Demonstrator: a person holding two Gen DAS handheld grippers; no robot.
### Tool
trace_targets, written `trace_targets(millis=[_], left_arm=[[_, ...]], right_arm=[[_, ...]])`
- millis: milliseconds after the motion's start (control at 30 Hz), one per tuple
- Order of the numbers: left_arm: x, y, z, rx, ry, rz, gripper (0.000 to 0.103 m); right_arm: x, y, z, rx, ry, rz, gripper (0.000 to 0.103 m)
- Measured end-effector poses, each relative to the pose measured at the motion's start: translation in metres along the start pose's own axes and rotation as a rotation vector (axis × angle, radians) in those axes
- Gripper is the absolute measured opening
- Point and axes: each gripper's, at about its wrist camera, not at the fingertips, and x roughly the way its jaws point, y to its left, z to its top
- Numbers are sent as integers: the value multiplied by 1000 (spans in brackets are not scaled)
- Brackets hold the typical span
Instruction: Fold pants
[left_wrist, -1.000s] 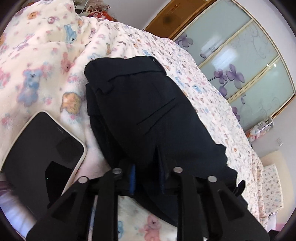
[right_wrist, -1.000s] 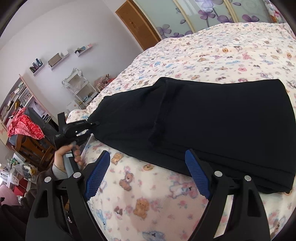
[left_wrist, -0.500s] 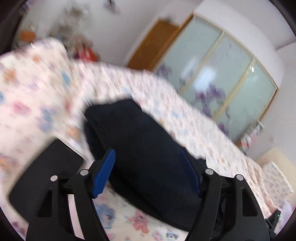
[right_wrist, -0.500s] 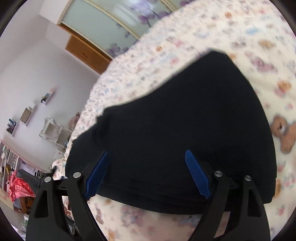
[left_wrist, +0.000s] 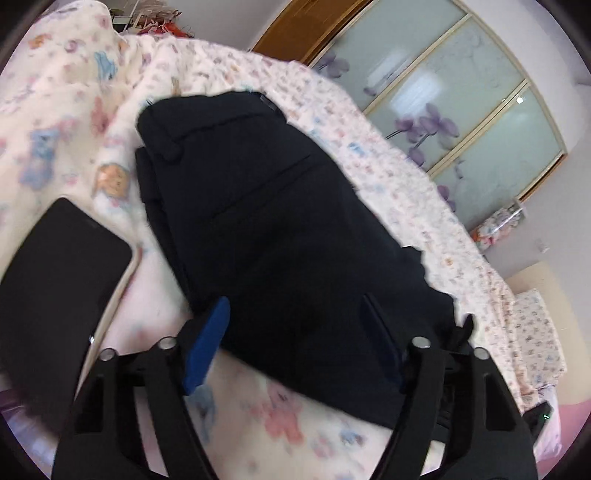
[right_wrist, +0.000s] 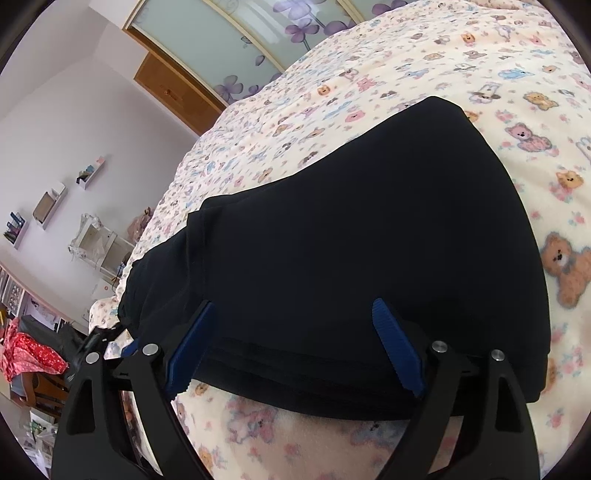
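Observation:
The black pants (left_wrist: 280, 221) lie folded in a thick stack on the bear-print blanket (left_wrist: 66, 110). They also show in the right wrist view (right_wrist: 369, 240). My left gripper (left_wrist: 295, 332) is open, its blue pads spread at the near edge of the stack at one end. My right gripper (right_wrist: 295, 339) is open, its pads spread at the stack's layered near edge at the other end. Neither gripper holds cloth.
A tablet with a black screen (left_wrist: 55, 288) lies on the blanket just left of the pants. Frosted wardrobe doors (left_wrist: 461, 92) stand beyond the bed. Shelves and clutter (right_wrist: 55, 240) fill the room's left side in the right wrist view.
My left gripper was shut on the pants' edge a second ago and has let go and opened. My right gripper has moved in close to the stack's edge.

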Motion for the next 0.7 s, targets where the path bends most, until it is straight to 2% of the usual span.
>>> trace_targets(millis=[100, 167, 267, 400, 533, 567, 633, 667, 700], left_arm=[[-18, 9, -9, -85, 24, -28, 83], [-18, 21, -8, -147, 71, -46, 83], [-2, 27, -5, -186, 119, -64, 85], [23, 24, 10, -231, 174, -78, 98], [42, 29, 23, -318, 228, -73, 100], [43, 28, 28, -327, 228, -87, 99], [39, 20, 33, -309, 208, -94, 84], [33, 12, 36, -270, 175, -114, 76], [20, -4, 40, -179, 120, -157, 73]], right_arm=[[-1, -1, -1, 11, -2, 0, 88], [-4, 0, -2, 13, -5, -4, 88], [-4, 0, -3, 12, -8, -7, 89], [-6, 0, -4, 15, -9, 0, 89], [-7, -2, -3, 19, -8, 5, 89], [-8, -2, -3, 22, -8, 7, 89], [-8, -3, -3, 23, -6, 10, 89], [-8, -3, -3, 24, -5, 13, 89], [-8, -2, -3, 23, -4, 14, 89]])
